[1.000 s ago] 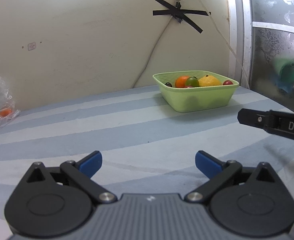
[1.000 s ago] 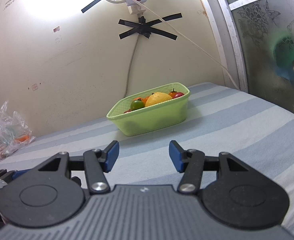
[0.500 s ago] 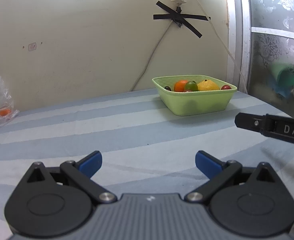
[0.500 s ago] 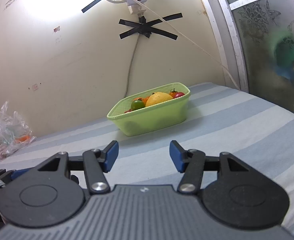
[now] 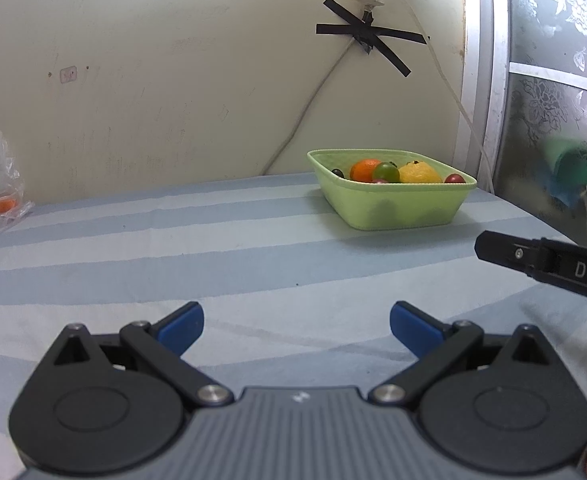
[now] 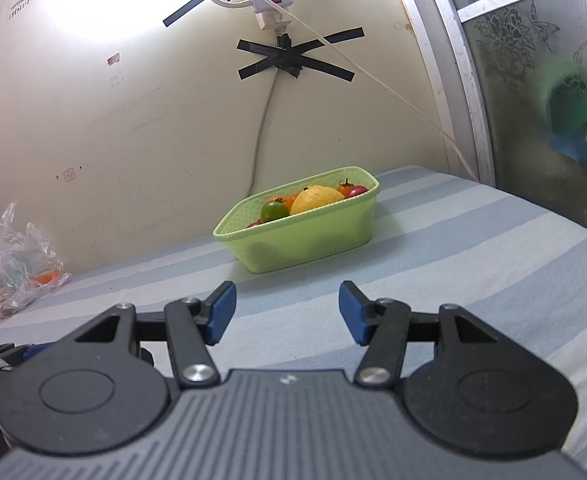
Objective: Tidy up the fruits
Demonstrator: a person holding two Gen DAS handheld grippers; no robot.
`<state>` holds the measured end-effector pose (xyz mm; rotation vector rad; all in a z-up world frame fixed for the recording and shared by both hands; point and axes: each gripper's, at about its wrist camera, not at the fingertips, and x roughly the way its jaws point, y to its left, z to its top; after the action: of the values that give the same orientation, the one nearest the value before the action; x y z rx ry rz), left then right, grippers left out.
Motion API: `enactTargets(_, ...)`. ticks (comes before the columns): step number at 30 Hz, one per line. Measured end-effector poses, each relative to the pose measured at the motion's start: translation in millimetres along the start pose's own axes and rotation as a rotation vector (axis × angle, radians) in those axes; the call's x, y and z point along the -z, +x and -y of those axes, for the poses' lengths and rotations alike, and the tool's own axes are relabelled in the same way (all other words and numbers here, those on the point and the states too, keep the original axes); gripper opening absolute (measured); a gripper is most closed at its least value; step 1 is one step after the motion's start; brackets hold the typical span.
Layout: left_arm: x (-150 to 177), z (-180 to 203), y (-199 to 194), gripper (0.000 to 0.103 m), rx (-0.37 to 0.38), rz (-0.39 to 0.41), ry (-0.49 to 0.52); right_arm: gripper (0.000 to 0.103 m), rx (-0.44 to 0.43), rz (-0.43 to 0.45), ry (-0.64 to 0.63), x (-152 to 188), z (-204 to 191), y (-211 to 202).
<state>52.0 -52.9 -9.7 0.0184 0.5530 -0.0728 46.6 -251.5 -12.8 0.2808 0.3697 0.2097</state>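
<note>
A matt woven cloth [image 5: 253, 248] in blue-grey stripes is seen, with a smooth, slightly translucent plastic basket [image 6: 313, 236] on it. Glossy skins are shown by the fruits [image 5: 387, 171]. Crinkled clear plastic forms the bag [image 6: 21, 264]; matt black tape [image 6: 293, 60] is stuck to the wall.

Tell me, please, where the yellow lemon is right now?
The yellow lemon sits inside the light green plastic basket, between a green tomato and red tomatoes, near the wall.
</note>
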Motion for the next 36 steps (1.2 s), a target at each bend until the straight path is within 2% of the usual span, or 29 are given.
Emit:
enactTargets(8,0.4,-0.3,-0.7,0.103,0.004,0.007,-0.001,0.060,0.000,0.000,-0.001,0.3,-0.4,-0.2)
enactTargets(15,-0.6,-3.1,3.9,0.103,0.002,-0.031,-0.027,0.060,0.008,0.003,-0.006,-0.8,-2.9,-1.8)
enactTargets(36,-1.8,0.9,9.8,0.103,-0.029,-0.062,-0.012,0.060,0.008,0.004,-0.005,0.1,-3.6,-1.7)
